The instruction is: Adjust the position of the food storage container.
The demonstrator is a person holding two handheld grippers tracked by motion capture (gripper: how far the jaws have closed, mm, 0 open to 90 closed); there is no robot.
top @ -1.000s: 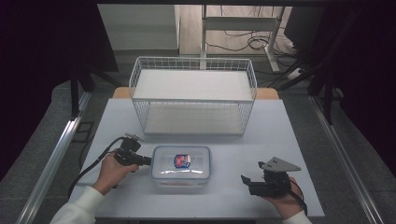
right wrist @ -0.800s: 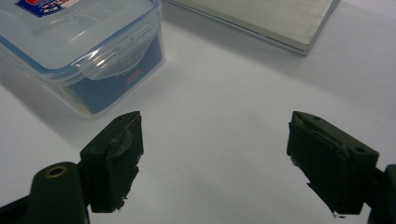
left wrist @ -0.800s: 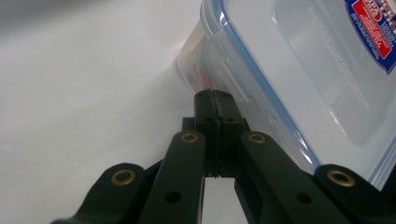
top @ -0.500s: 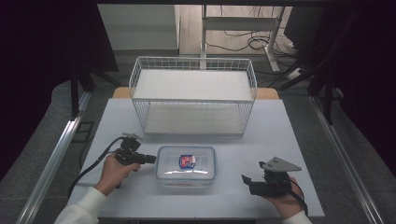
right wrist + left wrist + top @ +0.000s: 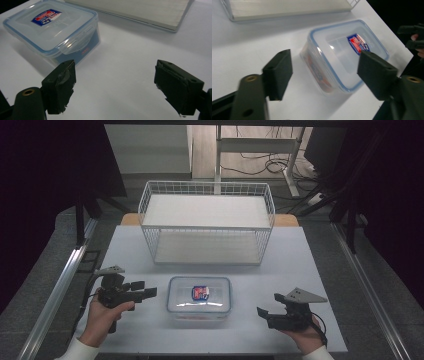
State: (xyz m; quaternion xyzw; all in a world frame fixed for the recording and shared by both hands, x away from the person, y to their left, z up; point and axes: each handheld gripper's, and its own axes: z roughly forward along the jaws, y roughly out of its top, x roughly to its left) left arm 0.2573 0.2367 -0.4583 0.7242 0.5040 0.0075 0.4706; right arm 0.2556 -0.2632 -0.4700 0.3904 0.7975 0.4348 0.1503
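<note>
Your left claw (image 5: pixel 149 292) is standing just left of the clear lidded plastic box (image 5: pixel 199 296), its jaws having just been opening, nothing between them; likely releasing. Your right claw (image 5: pixel 261 313) is waiting wide and empty, right of it. The white wire basket (image 5: pixel 207 222) is standing beyond.

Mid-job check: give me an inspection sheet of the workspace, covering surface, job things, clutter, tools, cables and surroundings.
Surface: white table, bare around the items.
Job's things: clear lidded container with a red-blue label, lid on, near the front edge; white wire basket behind it, apart.
Clutter: nothing seen.
Tools: left tool has just been opening, nothing between its jaws, left of the container; right tool open, empty.
Cables: black cable trails from the left tool.
Surroundings: dark floor, loose cables behind.
</note>
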